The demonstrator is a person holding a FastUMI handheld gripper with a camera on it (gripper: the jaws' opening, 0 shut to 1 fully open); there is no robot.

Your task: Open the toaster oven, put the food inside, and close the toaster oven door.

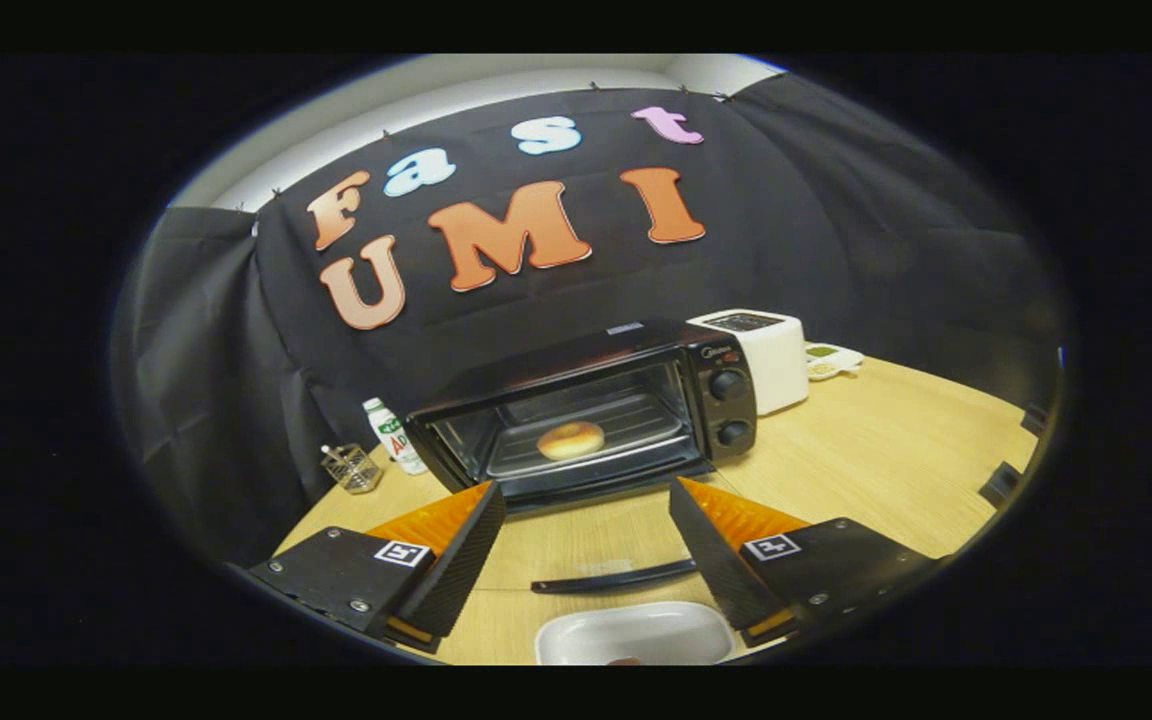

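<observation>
Claw [586,530] is spread wide, nothing between the fingers, hovering above the worktop [866,450] in front of the toaster oven [586,410].

Oven door [601,545] is dropped fully open. It's glass, so you mostly see the worktop through it; the dark door handle [614,577] is the curved bar between the fingers, near their bases. The bun [570,440] is already inside, sitting on the wire rack [586,425], roughly centred. White tray [636,635] sits just below the handle, looks empty apart from a reddish speck at its near edge, can't tell what.

So judging by this, food is in and the remaining step is closing the door.

Handling notes:
- Door is a rigid glass panel on a bottom hinge, probably light and sprung. Handle is stiff, thin and likely smooth, so it could slip in a pinch.
- Best contact: middle of the handle bar, either gripped across it or hooked from under the door's front edge and swung up.
- Push off-centre and the oven may skate on the worktop; it looks like a small, light unit.
- Avoid pressing the glass itself.

Clutter near the oven: a white toaster [761,355] to the knob side, a small bottle [393,435] and a glass holder [351,467] on the other side. All well clear of the door's swing.
</observation>
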